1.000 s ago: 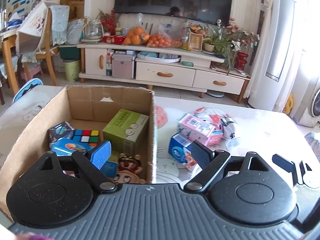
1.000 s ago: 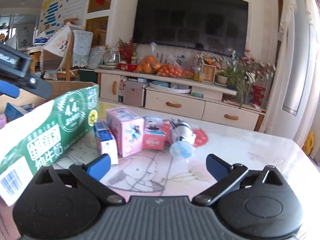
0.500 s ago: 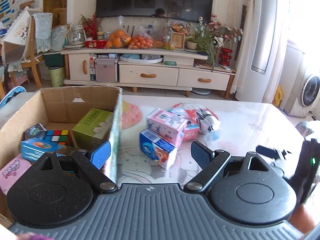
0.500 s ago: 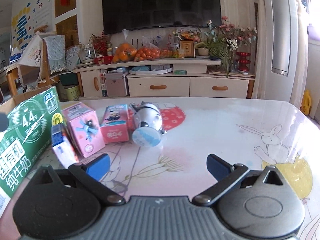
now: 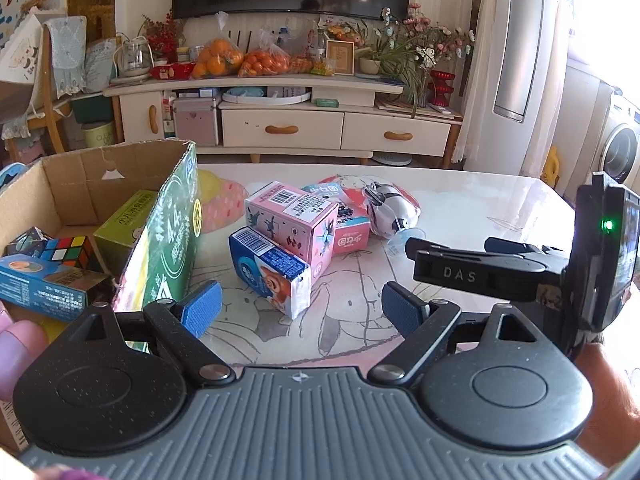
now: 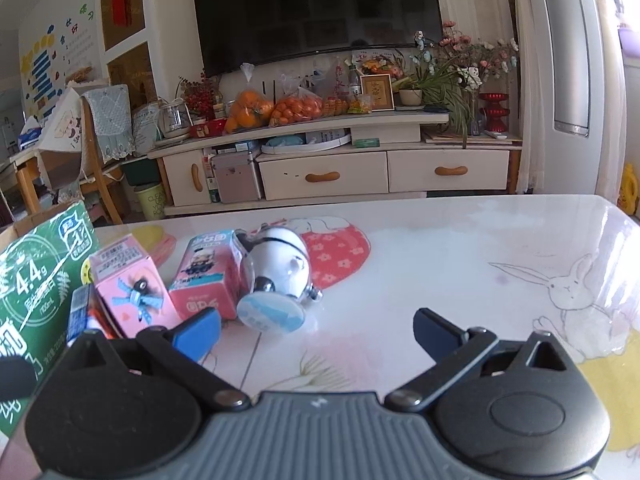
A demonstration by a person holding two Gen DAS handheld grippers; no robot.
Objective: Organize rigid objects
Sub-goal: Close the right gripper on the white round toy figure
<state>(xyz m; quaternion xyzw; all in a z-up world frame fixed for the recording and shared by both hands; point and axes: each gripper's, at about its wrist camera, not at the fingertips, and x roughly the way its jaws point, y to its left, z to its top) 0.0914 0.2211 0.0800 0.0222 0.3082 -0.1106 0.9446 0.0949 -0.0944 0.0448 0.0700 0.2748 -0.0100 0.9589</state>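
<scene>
A cardboard box [image 5: 100, 168] with a green printed side stands at the left and holds a Rubik's cube [image 5: 70, 250], a green carton [image 5: 120, 224] and a blue packet [image 5: 40, 286]. On the table lie a blue carton [image 5: 272, 270], a pink box [image 5: 294, 220], a small pink carton [image 5: 348, 232] and a panda toy [image 5: 390, 210]. My left gripper [image 5: 300, 308] is open and empty, just before the blue carton. My right gripper [image 6: 316, 330] is open and empty, close to the panda toy [image 6: 280, 272] and pink box [image 6: 128, 288]; the right gripper also shows in the left wrist view [image 5: 460, 270].
The table [image 6: 440, 248] has a glossy cover printed with rabbits and flowers. Behind it stand a TV cabinet [image 5: 280, 120] with bags of oranges, a TV, plants and a chair [image 6: 100, 140] at the left. A washing machine [image 5: 620, 152] is at the far right.
Both grippers have swung to the right, away from the box and toward the loose cartons and the panda toy. The right gripper now shows beside the left one. Both stay open.
</scene>
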